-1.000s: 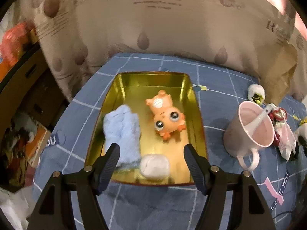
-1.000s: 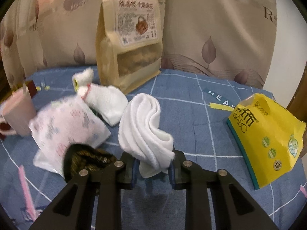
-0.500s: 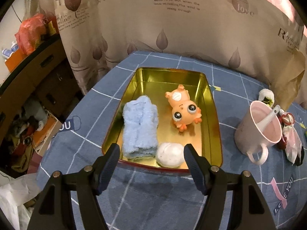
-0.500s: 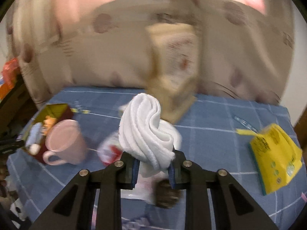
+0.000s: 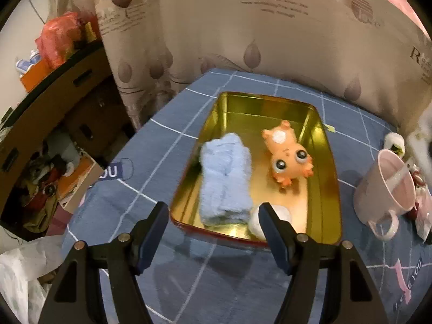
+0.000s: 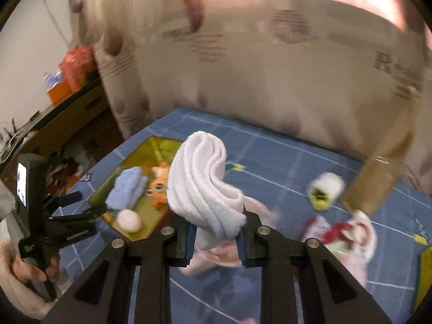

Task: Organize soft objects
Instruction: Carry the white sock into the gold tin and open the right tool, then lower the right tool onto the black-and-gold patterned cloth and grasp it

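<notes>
My right gripper [image 6: 216, 239] is shut on a folded white towel [image 6: 205, 183], which stands up from the jaws, carried above the blue tablecloth. A gold tin tray [image 5: 310, 113] lies ahead in the left wrist view. Inside it are a rolled light-blue towel [image 5: 225, 181], an orange plush toy [image 5: 289, 159] and a white ball [image 5: 280, 214]. My left gripper [image 5: 213, 216] hangs open over the tray's near edge with nothing between its fingers. The right wrist view shows the same tray [image 6: 156, 143] at left, and the left gripper [image 6: 78, 202] held in a hand.
A pink mug [image 5: 388, 189] with a spoon stands right of the tray. Small plush items [image 6: 326, 190], a plastic packet [image 6: 348, 232] and a brown paper bag [image 6: 386, 167] lie further right. A curtain hangs behind the table; a cabinet [image 5: 54, 102] and clutter sit left.
The right gripper has swung left and up with the white towel, bringing the tray into its view. The left gripper drifted slightly and stayed open.
</notes>
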### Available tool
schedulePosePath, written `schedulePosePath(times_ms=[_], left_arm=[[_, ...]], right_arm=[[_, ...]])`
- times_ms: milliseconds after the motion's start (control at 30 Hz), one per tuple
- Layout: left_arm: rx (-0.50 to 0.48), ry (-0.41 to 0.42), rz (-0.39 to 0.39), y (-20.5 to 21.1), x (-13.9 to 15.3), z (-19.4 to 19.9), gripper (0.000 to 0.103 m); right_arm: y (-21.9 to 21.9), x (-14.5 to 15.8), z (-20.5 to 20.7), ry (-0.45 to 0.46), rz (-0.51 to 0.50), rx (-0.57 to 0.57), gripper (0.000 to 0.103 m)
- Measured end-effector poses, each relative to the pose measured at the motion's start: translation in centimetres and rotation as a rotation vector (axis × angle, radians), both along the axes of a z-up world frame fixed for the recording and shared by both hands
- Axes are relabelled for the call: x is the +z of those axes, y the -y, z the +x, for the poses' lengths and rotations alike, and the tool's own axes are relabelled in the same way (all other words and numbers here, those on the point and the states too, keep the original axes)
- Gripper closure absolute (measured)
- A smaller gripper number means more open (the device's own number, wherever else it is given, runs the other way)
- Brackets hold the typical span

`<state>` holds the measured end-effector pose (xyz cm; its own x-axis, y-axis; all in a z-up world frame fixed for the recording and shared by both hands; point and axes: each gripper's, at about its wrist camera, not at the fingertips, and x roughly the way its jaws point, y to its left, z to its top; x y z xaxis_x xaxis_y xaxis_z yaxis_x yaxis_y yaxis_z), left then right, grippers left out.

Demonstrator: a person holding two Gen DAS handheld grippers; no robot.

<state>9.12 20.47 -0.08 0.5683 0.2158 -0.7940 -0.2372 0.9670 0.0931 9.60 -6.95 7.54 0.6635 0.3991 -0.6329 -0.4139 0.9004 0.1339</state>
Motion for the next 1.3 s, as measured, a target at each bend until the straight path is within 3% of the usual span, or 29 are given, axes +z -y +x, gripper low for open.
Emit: schedulePosePath(times_ms=[433,767,867,933,1300], left_arm=[[0.072,0.015,0.001,-2.2,0.0,-0.1,0.032],[0.118,0.026,-0.017,-3.6,0.1,-0.2,0.032],[0.114,0.029,-0.016,-3.5,0.1,-0.2,0.032],[0.112,0.034,-0.017,-3.5,0.1,-0.3,0.032],[0.107,0.05,-0.016,-3.4,0.1,-0.3,0.032]], right_arm=[[-11.8,-2.9,2.8,-0.061,-0.098,0.172,0.08],[-16.3,-5.7,5.5,-0.12,-0.134,0.213,0.078],[-16.9,-6.2,6.0,-0.13,-0.135,0.215,0.064],[-17.2,-6.4,6.1,-0.131,-0.131,0.219,0.046],[-16.1,-4.7,5.0,-0.065,-0.1,0.203,0.037]])
